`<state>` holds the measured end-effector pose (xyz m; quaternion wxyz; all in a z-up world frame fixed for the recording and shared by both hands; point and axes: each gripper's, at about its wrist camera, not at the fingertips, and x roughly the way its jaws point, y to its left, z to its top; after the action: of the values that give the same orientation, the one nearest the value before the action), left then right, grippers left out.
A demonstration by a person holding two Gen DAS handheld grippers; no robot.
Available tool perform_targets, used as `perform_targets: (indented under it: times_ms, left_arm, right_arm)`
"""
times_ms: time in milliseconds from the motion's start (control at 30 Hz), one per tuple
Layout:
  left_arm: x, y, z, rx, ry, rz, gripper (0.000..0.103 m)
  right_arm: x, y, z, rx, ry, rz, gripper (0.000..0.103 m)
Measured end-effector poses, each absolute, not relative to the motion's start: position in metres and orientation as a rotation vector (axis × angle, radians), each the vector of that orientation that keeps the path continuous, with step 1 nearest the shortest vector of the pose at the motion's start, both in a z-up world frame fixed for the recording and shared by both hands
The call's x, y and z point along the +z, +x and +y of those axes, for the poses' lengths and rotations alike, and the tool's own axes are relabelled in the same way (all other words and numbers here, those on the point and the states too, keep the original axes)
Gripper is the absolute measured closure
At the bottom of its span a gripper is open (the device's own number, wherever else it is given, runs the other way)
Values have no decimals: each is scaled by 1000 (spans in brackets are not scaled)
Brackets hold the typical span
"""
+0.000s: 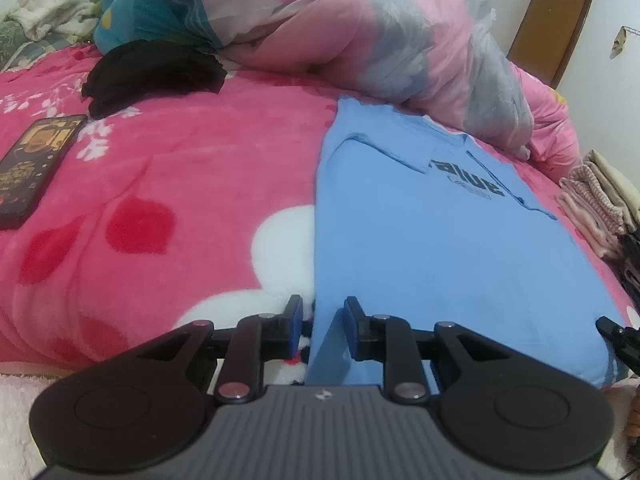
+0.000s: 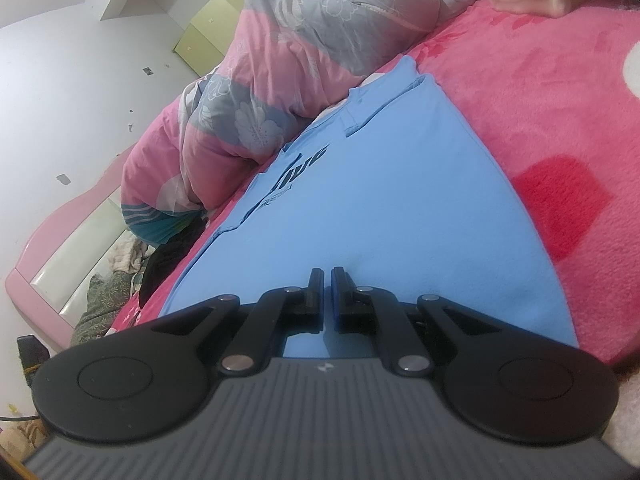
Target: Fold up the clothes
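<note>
I see the blue shirt (image 1: 440, 248) lying flat on the pink blanket (image 1: 160, 184), its collar end against the rumpled duvet (image 1: 420, 52) and its hem at the near edge of the bed. My left gripper (image 1: 322, 322) sits at the shirt's near left corner; its jaws stand apart, with the shirt's edge running between them and no pad pressing the cloth. My right gripper (image 2: 328, 294) rests at the hem further along, clenched tight, and I cannot tell whether any cloth is pinched. A phone (image 1: 34, 168) lies near the blanket's left edge, well apart from the shirt, and a black garment (image 1: 154, 74) sits beyond it by the duvet.
</note>
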<state>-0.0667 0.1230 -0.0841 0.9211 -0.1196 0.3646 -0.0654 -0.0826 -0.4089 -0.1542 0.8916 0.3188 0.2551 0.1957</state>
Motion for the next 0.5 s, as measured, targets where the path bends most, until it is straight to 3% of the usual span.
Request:
perform_targets:
  times_ms: [33, 100, 133, 433, 500]
  left_arm:
    - [-84, -67, 122, -136, -236, 747, 84]
    - [-84, -67, 119, -144, -216, 745, 98]
    - [-84, -68, 118, -143, -214, 742, 99]
    - [-87, -70, 127, -103, -246, 742, 100]
    - [-84, -68, 127, -124, -251, 741, 97]
  right_arm:
    - [-154, -83, -409, 406, 661, 529, 100]
    - [-154, -83, -409, 406, 661, 529, 100]
    - [-155, -83, -409, 406, 661, 529, 100]
    - [-155, -82, -410, 408, 660, 530, 100]
    - [-155, -82, -410, 407, 660, 530, 100]
